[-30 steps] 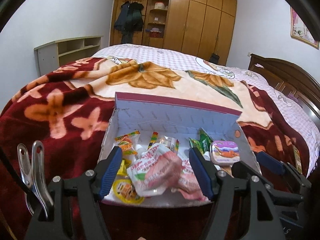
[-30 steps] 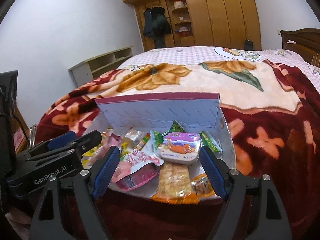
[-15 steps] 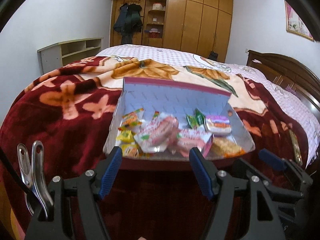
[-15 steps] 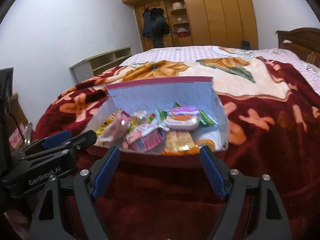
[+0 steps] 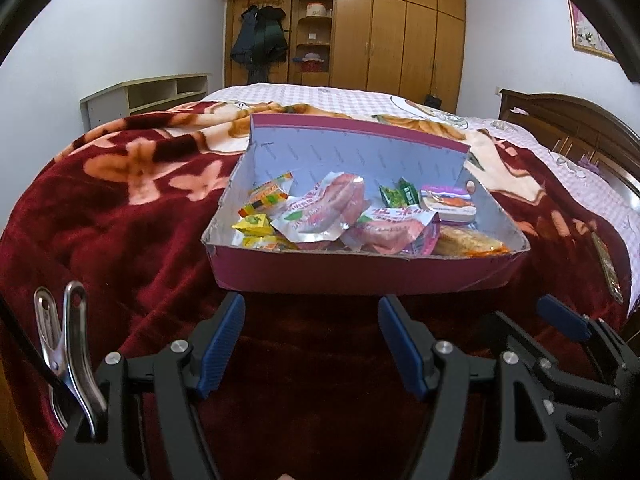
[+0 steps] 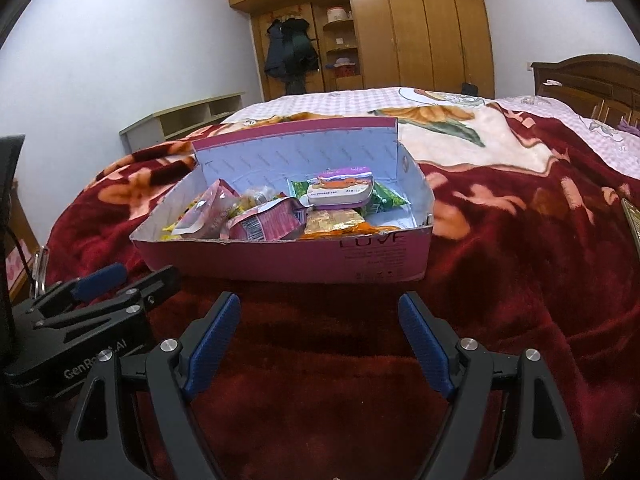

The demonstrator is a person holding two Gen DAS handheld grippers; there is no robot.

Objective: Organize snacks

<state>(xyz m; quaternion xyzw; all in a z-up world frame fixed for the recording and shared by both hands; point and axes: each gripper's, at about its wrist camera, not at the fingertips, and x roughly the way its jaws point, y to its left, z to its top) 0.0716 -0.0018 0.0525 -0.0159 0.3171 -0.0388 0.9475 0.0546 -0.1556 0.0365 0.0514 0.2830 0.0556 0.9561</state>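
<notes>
A pink cardboard box (image 5: 360, 274) with its lid up sits on the red floral blanket; it also shows in the right wrist view (image 6: 288, 258). It holds several snacks: pink sausage packs (image 5: 332, 208), yellow candies (image 5: 256, 224), green packets (image 5: 400, 196), a small tub (image 5: 448, 204) (image 6: 340, 190) and an orange cracker pack (image 5: 464, 242). My left gripper (image 5: 310, 342) is open and empty, just short of the box's front wall. My right gripper (image 6: 320, 340) is open and empty, also in front of the box. Each gripper shows in the other's view.
The blanket (image 5: 120, 216) covers a bed with a wooden headboard (image 5: 572, 120) on the right. A long thin packet (image 5: 606, 264) lies on the blanket at the right edge. A low shelf (image 5: 144, 96) and wardrobes (image 5: 400, 36) stand behind.
Both grippers have pulled back and down from over the box. The snacks that lay between the fingers now lie in the box, beyond the fingertips.
</notes>
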